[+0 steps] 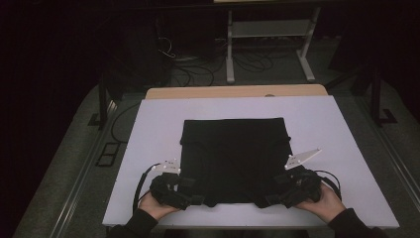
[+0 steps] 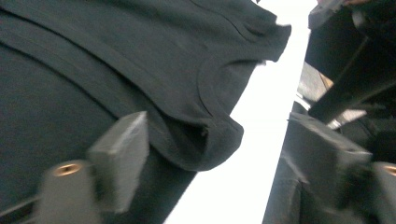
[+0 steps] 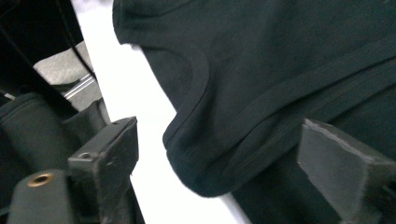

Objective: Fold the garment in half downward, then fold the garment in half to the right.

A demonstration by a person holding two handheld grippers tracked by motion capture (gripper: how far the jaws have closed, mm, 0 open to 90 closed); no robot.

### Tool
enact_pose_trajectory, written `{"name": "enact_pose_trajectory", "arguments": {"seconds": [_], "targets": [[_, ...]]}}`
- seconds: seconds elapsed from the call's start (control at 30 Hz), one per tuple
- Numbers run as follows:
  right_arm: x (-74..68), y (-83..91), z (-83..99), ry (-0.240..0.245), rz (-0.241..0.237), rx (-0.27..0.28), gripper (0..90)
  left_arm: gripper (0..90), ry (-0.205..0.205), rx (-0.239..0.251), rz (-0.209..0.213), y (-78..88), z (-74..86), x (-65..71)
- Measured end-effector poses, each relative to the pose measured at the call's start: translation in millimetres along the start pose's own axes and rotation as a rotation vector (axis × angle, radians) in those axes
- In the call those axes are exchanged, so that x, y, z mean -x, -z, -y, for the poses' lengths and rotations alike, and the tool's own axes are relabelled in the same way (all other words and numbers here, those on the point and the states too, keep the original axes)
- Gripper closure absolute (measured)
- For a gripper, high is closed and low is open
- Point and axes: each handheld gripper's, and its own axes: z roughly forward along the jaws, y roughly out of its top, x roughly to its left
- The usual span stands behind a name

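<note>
On the near half of the white board: folded black garment | left gripper at its near-left corner, right gripper at near-right, both released, cloth lying loose between the jaws | wooden table edge beyond, cables on the dark floor

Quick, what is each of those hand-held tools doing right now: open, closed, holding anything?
Left tool: open, jaws apart at the near left corner of the black garment, holding nothing.
Right tool: open, jaws apart at the garment's near right corner, holding nothing.
</note>
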Motion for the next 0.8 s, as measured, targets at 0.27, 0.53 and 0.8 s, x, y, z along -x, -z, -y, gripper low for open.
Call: {"name": "enact_pose_trajectory", "arguments": {"seconds": [0.27,0.53,0.8], "targets": [[-2.2,0.4,-8.9,0.023,0.078,0.038,0.0,0.0,0.048,0.040,-0.037,7.9,3.2,-5.7],[-1.1,4.0,-17.7,0.047,0.094,0.082,0.0,0.0,0.083,0.063,-0.087,16.8,9.0,-10.3],[2.5,5.9,-29.0,0.062,0.103,0.098,0.0,0.0,0.124,0.067,-0.114,23.2,14.8,-14.0]]}}
